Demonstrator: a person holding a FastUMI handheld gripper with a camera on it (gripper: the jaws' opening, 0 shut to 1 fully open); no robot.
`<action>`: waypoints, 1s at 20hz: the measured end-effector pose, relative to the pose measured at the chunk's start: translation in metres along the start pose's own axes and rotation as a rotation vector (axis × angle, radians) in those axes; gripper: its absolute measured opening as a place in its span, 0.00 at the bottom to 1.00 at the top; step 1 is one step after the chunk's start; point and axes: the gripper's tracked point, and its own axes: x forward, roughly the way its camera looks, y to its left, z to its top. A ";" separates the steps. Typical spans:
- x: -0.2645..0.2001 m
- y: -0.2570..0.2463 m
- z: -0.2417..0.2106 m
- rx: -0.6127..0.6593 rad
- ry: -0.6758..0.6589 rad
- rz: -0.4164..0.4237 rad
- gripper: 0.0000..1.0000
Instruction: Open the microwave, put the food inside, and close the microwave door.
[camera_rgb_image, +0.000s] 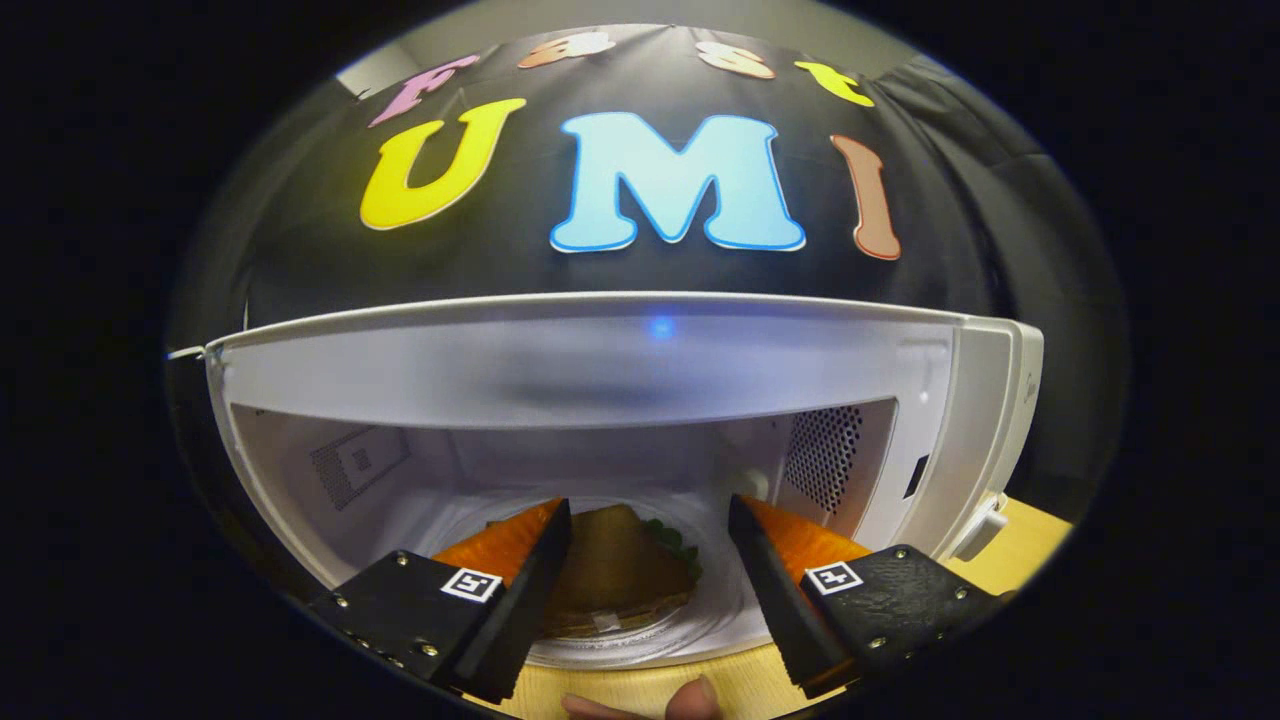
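my tool (650, 520): fingers spread wide, gripping nothing | food (620, 570): between them, inside open microwave (600, 360) | desk (640, 685) below

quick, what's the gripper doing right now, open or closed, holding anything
Gripper: open, holding nothing; its fingers stand apart on either side of the sandwich, which lies on the plate inside the open microwave.
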 end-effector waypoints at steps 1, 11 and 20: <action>-0.011 0.008 -0.001 0.016 0.016 0.039 0.95; -0.236 0.069 0.081 0.002 -0.177 0.408 0.95; -0.402 0.096 0.058 0.011 -0.220 0.734 0.58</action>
